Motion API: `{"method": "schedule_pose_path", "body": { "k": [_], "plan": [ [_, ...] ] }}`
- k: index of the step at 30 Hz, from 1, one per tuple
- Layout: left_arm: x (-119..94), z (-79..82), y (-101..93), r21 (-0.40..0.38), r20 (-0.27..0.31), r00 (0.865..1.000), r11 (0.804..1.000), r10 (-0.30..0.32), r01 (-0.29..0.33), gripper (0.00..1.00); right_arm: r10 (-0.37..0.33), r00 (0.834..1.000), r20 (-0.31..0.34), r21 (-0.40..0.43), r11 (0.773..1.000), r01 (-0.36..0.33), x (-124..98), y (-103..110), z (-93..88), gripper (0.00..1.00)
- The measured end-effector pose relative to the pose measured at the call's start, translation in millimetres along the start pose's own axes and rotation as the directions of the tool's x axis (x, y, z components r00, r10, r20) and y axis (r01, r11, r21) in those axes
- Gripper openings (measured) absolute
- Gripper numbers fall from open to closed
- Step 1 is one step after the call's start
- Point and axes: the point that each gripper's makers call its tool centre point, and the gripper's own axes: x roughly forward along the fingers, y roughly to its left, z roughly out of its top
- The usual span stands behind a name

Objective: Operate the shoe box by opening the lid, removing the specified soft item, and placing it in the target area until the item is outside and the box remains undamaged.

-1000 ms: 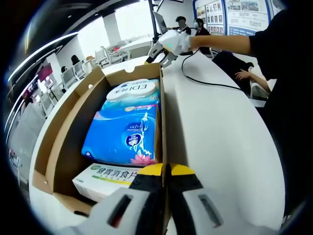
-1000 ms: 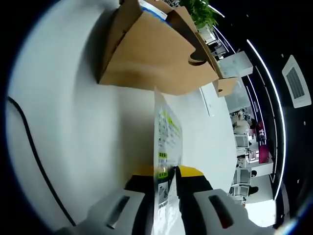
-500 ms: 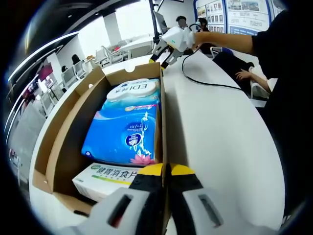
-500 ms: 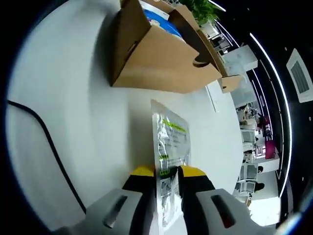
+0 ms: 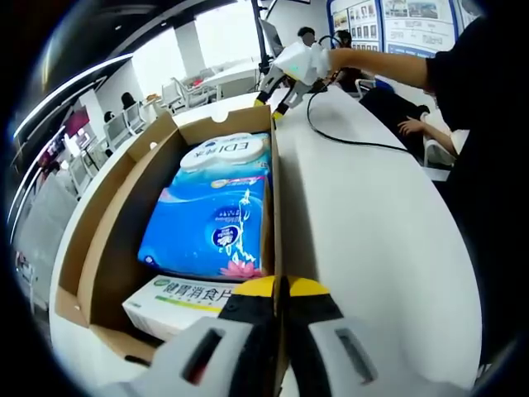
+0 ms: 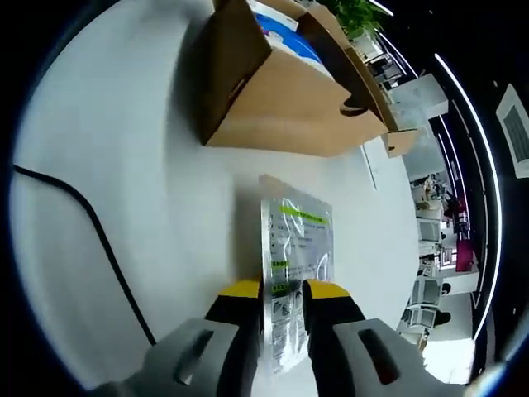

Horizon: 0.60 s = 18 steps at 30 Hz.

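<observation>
The open cardboard shoe box (image 5: pixel 116 240) holds a blue tissue pack (image 5: pixel 211 223) and a white and green carton (image 5: pixel 178 302). My left gripper (image 5: pixel 281 287) is shut on the top edge of the box's right wall at the near corner. Beyond the box's far end, a person's hand carries my right gripper (image 5: pixel 279 87). In the right gripper view, my right gripper (image 6: pixel 283 289) is shut on a clear soft pouch with a green label (image 6: pixel 296 240). The pouch is outside the box (image 6: pixel 281 107), over the white table (image 6: pixel 124 141). I cannot tell whether it touches the table.
A black cable (image 6: pixel 91 231) curves across the table to the left of the pouch and shows as a cable (image 5: pixel 355 141) right of the box. A person in dark clothes (image 5: pixel 483 124) stands at the table's right edge. Seated people, chairs and desks fill the background.
The pouch has turned from edge-on to nearly flat-on to the right camera and sits lower, farther from the box. In the left gripper view the right gripper has shifted slightly up and right. The left gripper holds still.
</observation>
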Motion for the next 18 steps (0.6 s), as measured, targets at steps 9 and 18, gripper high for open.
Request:
{"method": "schedule_pose_path", "body": {
  "k": [9,18],
  "plan": [
    [-0.1,0.2,-0.1,-0.001,0.0,1.0,1.0,0.0,0.0,0.02,0.016,1.0,-0.008,0.001,1.0,-0.016,-9.2,4.4,-0.7,0.18],
    [-0.3,0.5,-0.6,-0.003,0.0,1.0,1.0,0.001,-0.001,0.02,-0.01,0.997,0.072,0.17,0.985,-0.002,-14.9,-2.1,12.1,0.21]
  ]
}}
